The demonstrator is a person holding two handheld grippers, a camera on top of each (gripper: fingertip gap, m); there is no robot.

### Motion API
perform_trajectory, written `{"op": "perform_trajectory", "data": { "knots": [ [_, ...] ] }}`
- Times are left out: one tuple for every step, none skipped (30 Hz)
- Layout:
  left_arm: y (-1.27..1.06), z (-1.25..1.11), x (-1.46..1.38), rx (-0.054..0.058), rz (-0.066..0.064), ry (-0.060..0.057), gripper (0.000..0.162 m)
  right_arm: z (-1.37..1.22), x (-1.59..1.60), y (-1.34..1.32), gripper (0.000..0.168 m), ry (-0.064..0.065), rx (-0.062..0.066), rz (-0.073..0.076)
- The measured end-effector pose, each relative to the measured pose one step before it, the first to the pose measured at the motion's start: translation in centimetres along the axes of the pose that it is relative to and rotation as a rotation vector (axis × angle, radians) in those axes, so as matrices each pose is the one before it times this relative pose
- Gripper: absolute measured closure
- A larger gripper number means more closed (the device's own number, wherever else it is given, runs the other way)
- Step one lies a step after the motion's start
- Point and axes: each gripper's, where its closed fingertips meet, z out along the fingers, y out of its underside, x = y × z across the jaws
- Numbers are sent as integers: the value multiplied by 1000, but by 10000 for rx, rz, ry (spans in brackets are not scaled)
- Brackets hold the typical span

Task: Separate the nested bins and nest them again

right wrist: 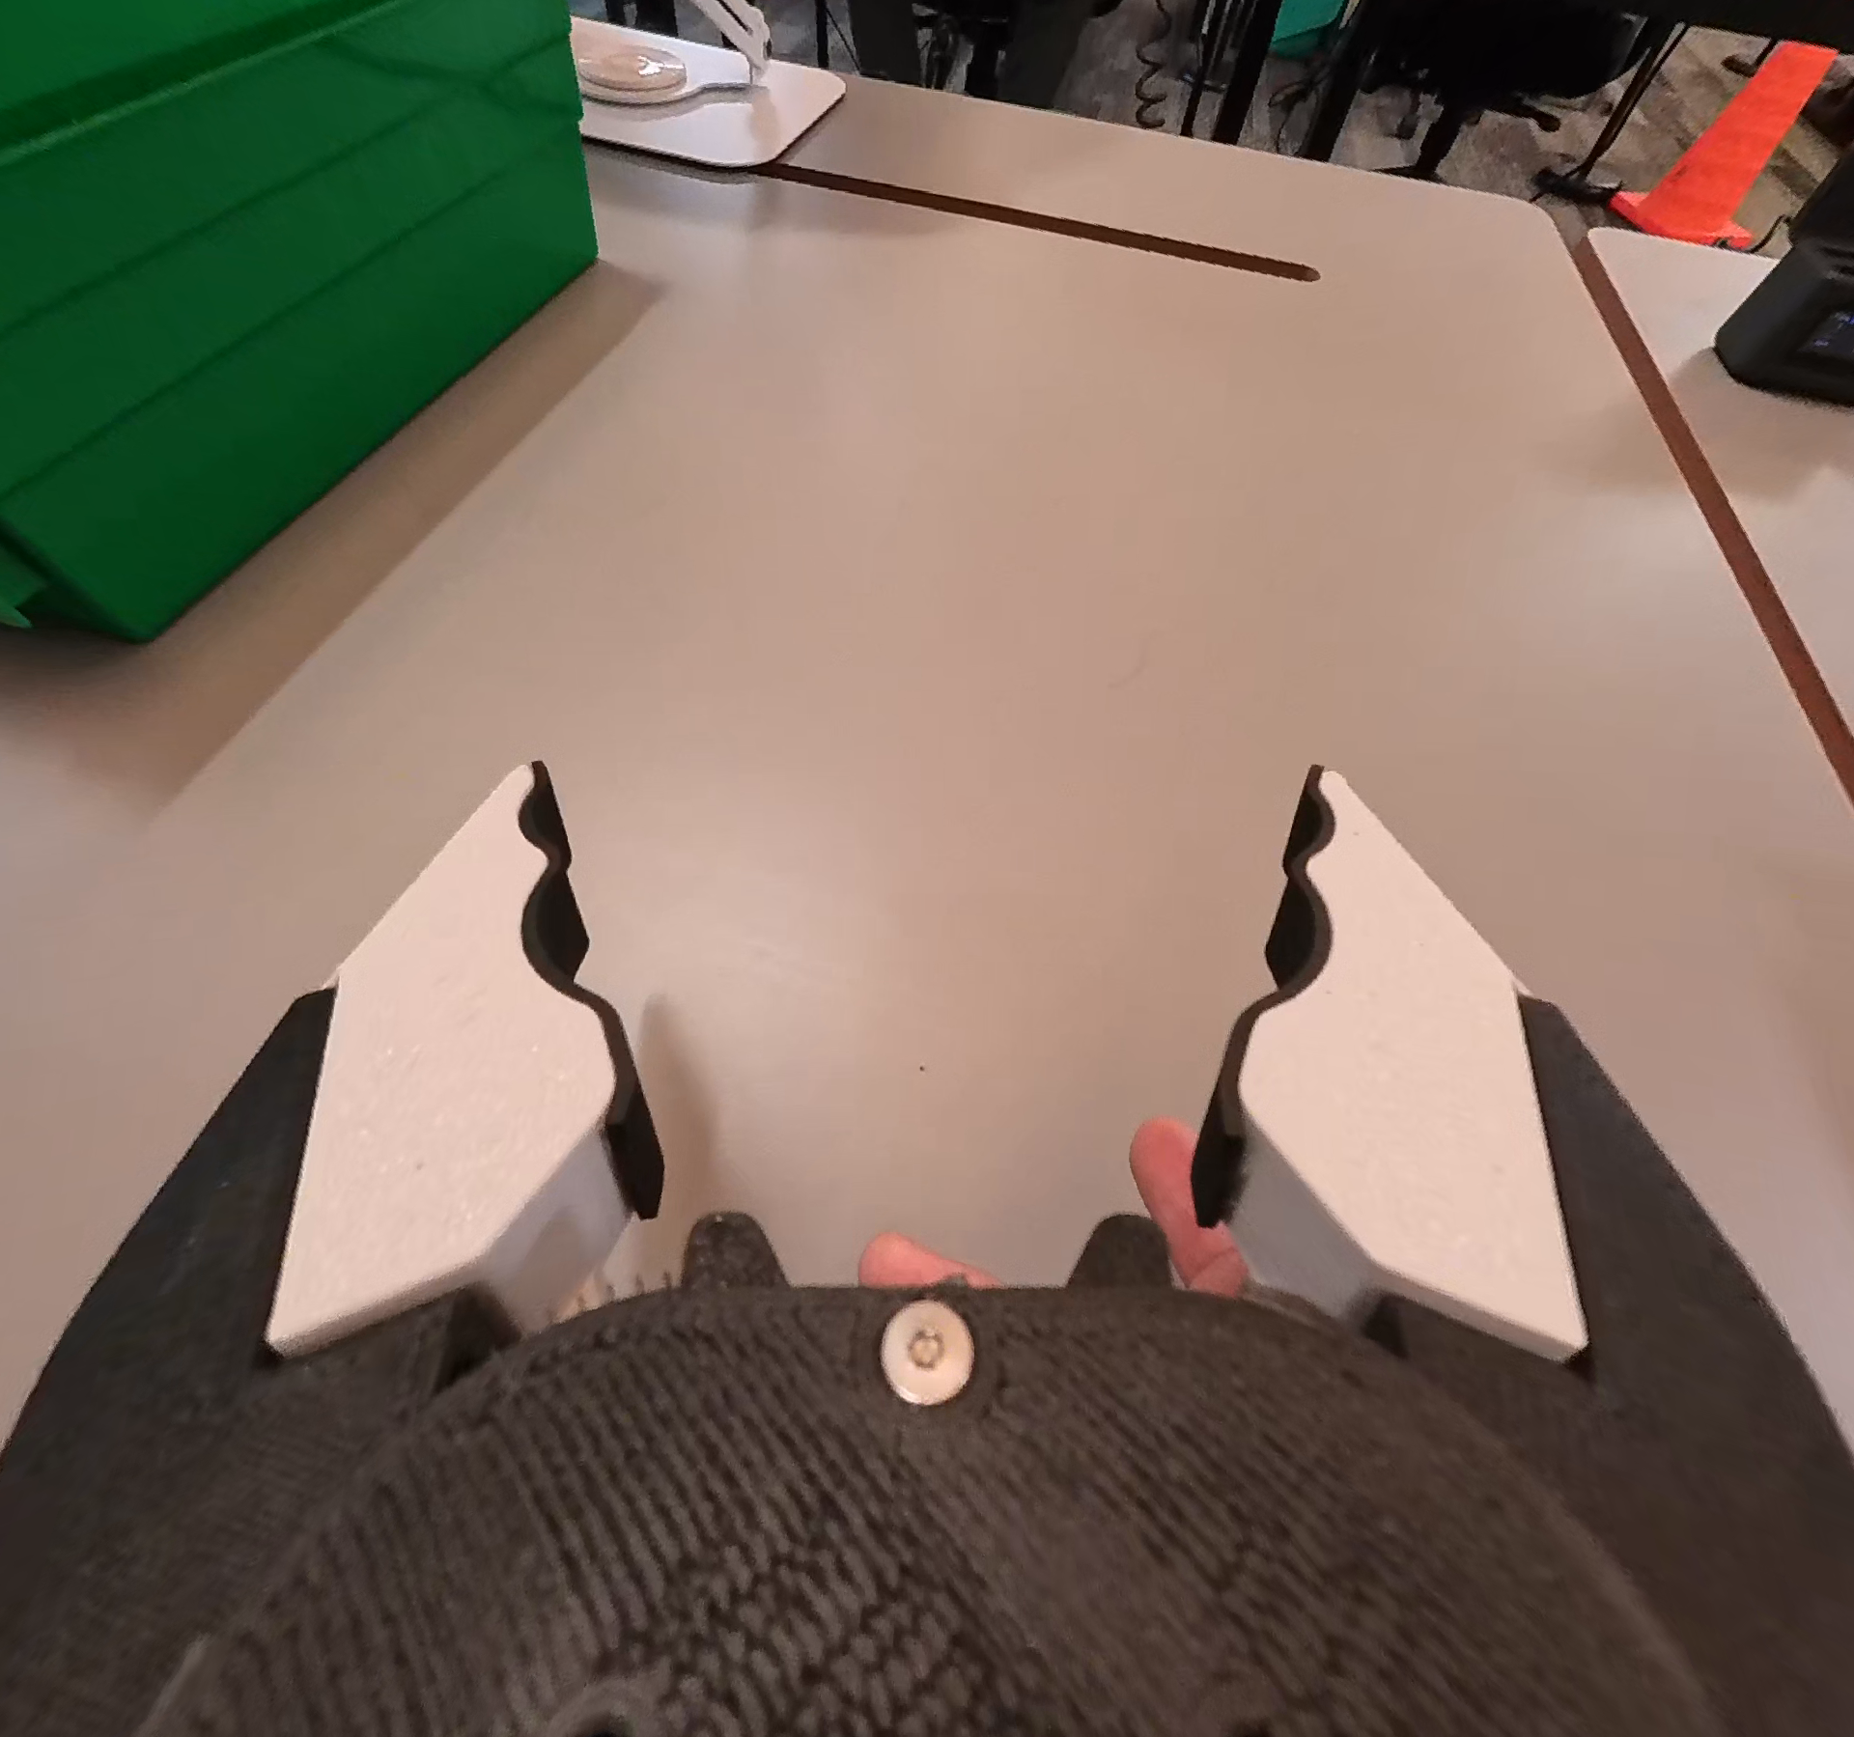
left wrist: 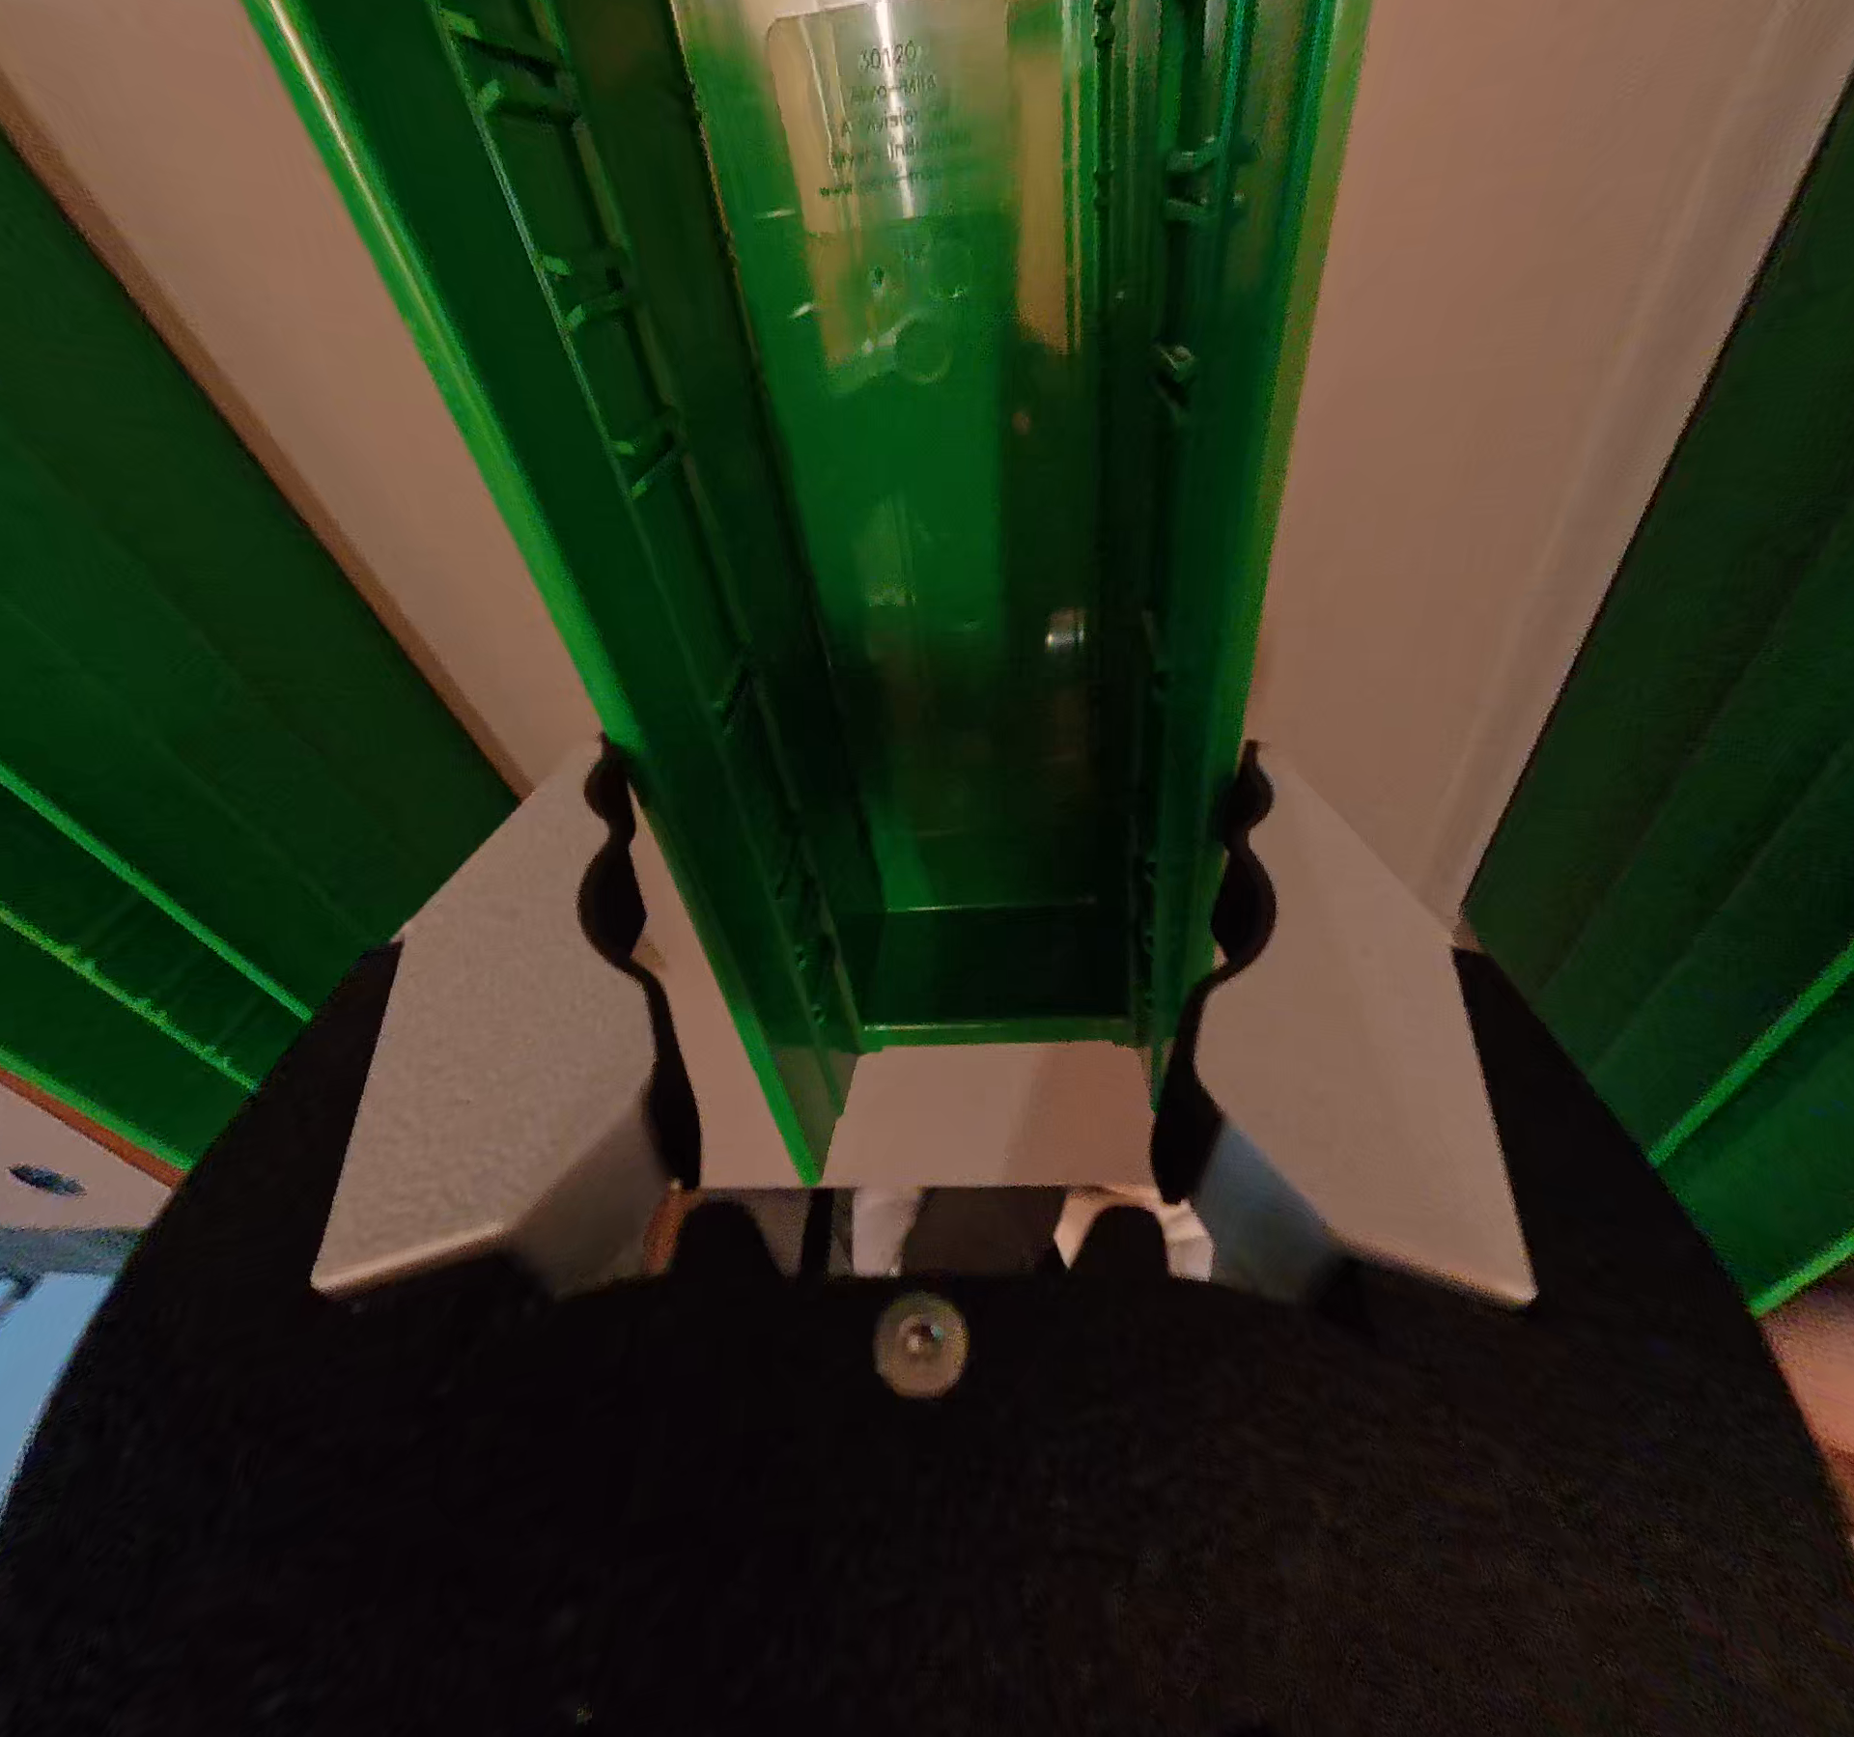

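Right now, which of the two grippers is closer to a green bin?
Left. The left gripper has its jaws around a narrow green bin. The right gripper hovers open over bare table, green bins off to its left.

The only writing sits on a clear sticker on the shiny underside of the long green bin seen in the left wrist view: a short number on top and several lines of small print below it, partly washed out by glare. Off to the right of the tabletop in the right wrist view, a black device shows a small lit screen, too tiny to read.
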Motion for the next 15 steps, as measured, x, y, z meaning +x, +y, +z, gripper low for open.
{"op": "perform_trajectory", "data": {
  "knots": [
    [-133,3,-16,202,196,-23,45,-28,18,-50,29,21,5,-19],
    [-127,-69,-131,211,150,-93,45,-59,-29,-53,29,9,8,-14],
    [-202,-199,-158,312,84,-110,45,-76,-49,-110,29,1,36,-24],
    [-409,-417,-169,490,44,-103,48,-75,-34,-119,29,13,33,-27],
    [-523,-643,-274,602,5,-178,50,-51,-2,-138,28,37,39,-29],
    [-624,-889,-361,728,64,-254,51,-33,-11,-129,28,46,43,-9],
    [-685,-1069,-453,845,96,-348,52,23,-62,-56,27,19,16,32],
    [-720,-1224,-676,931,119,-513,53,41,-130,-9,27,-16,-15,55],
    [-902,-1371,-849,1089,209,-642,54,45,-245,-32,26,-71,-11,31],
    [-1055,-1426,-814,1267,254,-640,55,17,-213,-113,24,-42,4,28],
    [-1027,-1432,-732,1360,116,-582,56,-32,-153,-165,23,2,12,19],
    [-1079,-1362,-478,1420,-20,-425,57,-76,-131,-262,21,32,44,-44],
    [-929,-1265,-167,1322,-116,-257,58,-89,-58,-240,21,97,58,-141],
    [-608,-1199,35,1094,-263,-147,59,-74,19,-146,20,159,30,-233],
    [-349,-1023,516,789,-370,155,61,-34,-6,40,20,144,-76,-230]
  ]
}}
